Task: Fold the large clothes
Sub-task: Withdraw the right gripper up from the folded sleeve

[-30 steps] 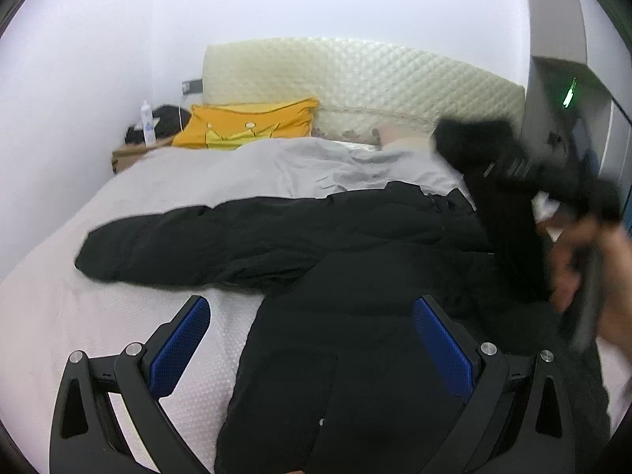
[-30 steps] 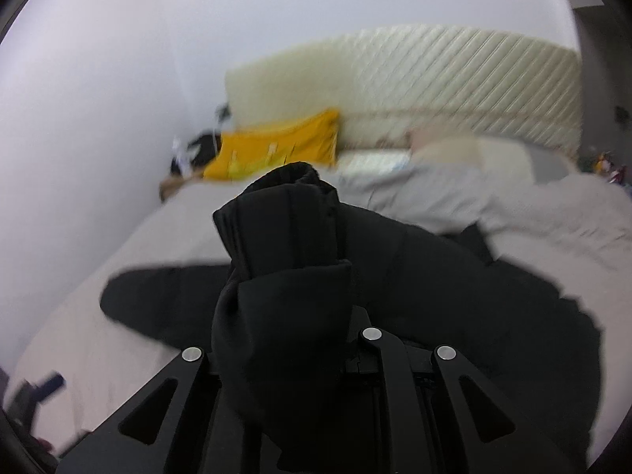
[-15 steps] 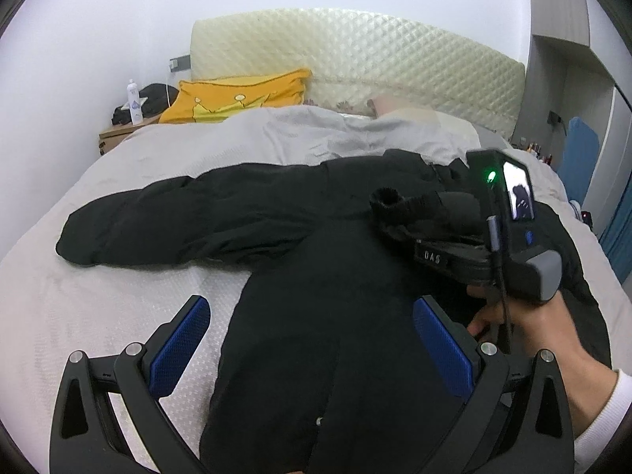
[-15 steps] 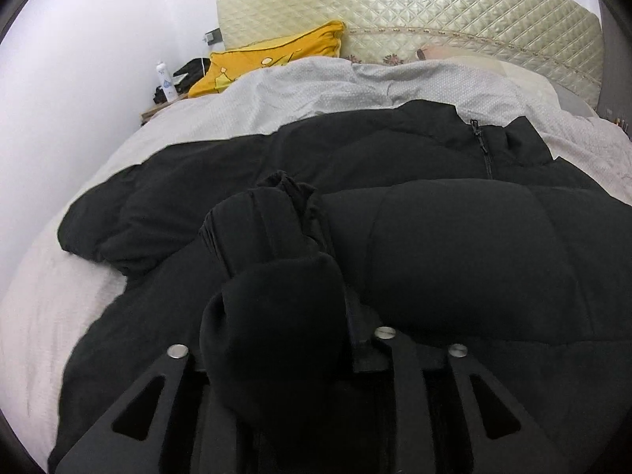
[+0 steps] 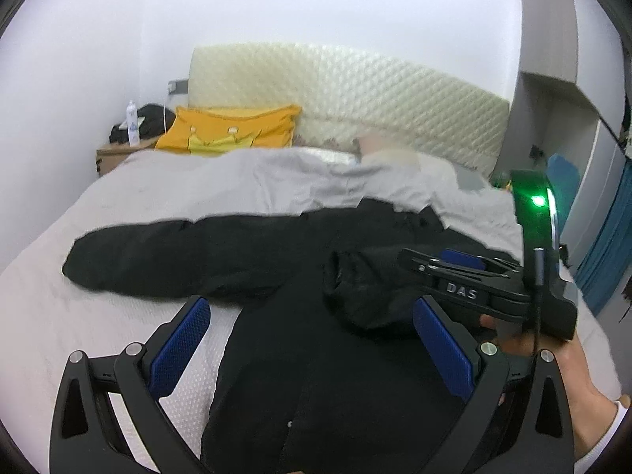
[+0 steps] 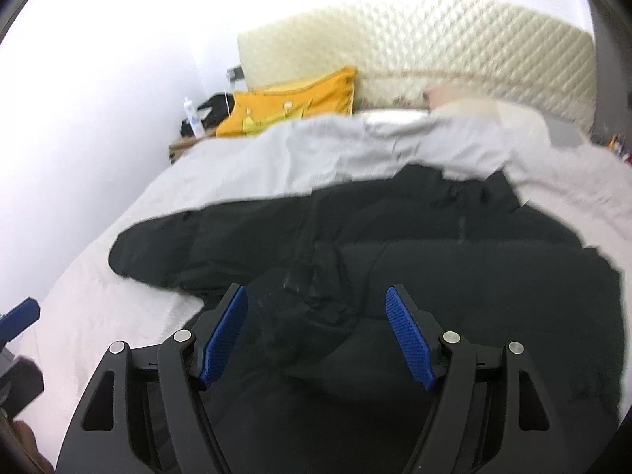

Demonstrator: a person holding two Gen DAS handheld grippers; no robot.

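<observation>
Black puffer jacket (image 6: 434,276) sprawls across the bed (image 6: 98,304), filling mid-frame. Right gripper (image 6: 316,331), jaws just opened wide, releases the folded-in sleeve (image 6: 312,308) at lower centre. Left gripper (image 5: 312,351) hovers wide and empty. Best practice: retreat straight back, leaving the sleeve lying flat.

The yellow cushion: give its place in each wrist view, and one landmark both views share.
Left wrist view: the yellow cushion sits upper left of centre, against the quilted headboard, behind the grey blanket.
Right wrist view: the yellow cushion sits above centre, slightly left, at the headboard's lower left corner.
Shared landmark: the white bottle on the bedside stand, just left of the cushion.
</observation>
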